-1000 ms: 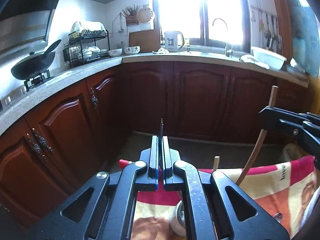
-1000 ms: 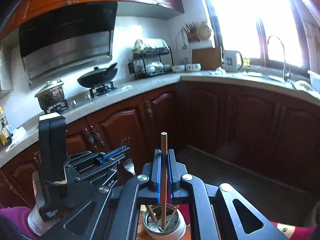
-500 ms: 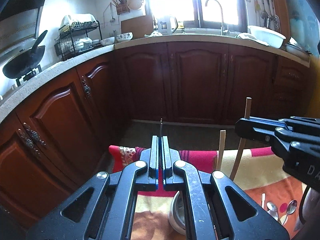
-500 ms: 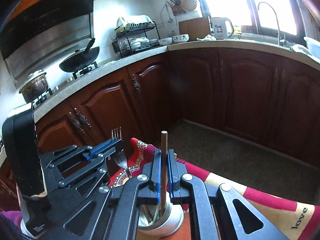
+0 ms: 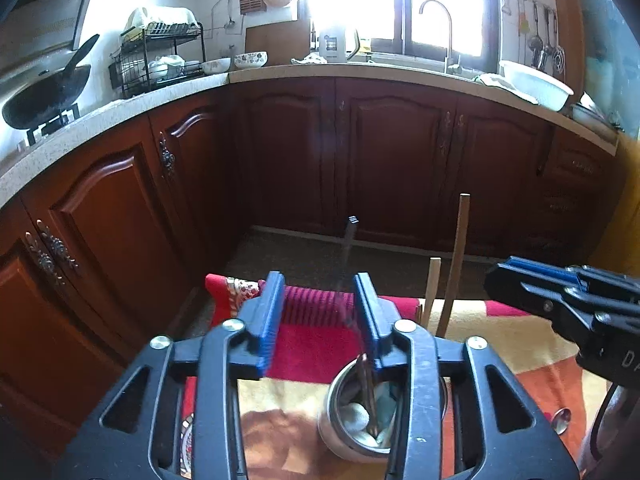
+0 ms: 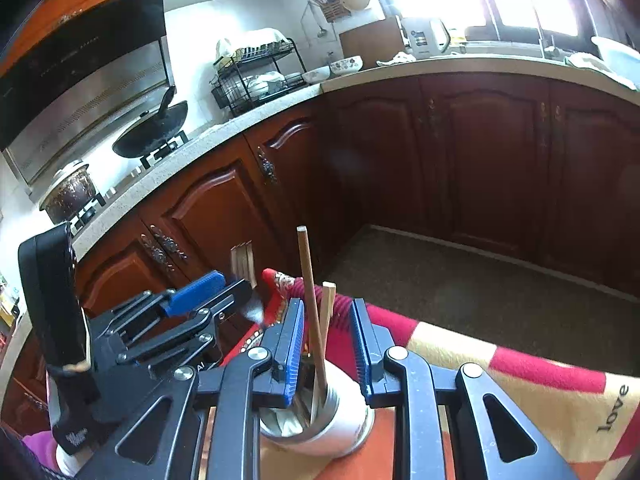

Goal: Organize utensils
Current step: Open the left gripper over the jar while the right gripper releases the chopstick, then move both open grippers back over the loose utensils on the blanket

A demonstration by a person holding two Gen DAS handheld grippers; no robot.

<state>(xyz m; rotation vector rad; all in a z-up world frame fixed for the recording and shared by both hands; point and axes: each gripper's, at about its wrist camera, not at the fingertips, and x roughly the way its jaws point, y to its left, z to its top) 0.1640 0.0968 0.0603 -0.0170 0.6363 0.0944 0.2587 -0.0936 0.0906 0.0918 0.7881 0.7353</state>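
Release into the holder cup was the step in hand: both grippers had just been opening. The left gripper stood wide, a fork blurred between its jaws, seemingly unpressed. The right gripper was parted around two chopsticks standing in the cup at lower centre. Next would be backing away without knocking the cup. Spoons lay on the patterned cloth, lower right.

Under the black, blue-padded left tool lies a red, yellow and orange patterned cloth. A white-sided steel cup beneath the right tool holds brown chopsticks. Beyond stand dark red-brown cabinets.
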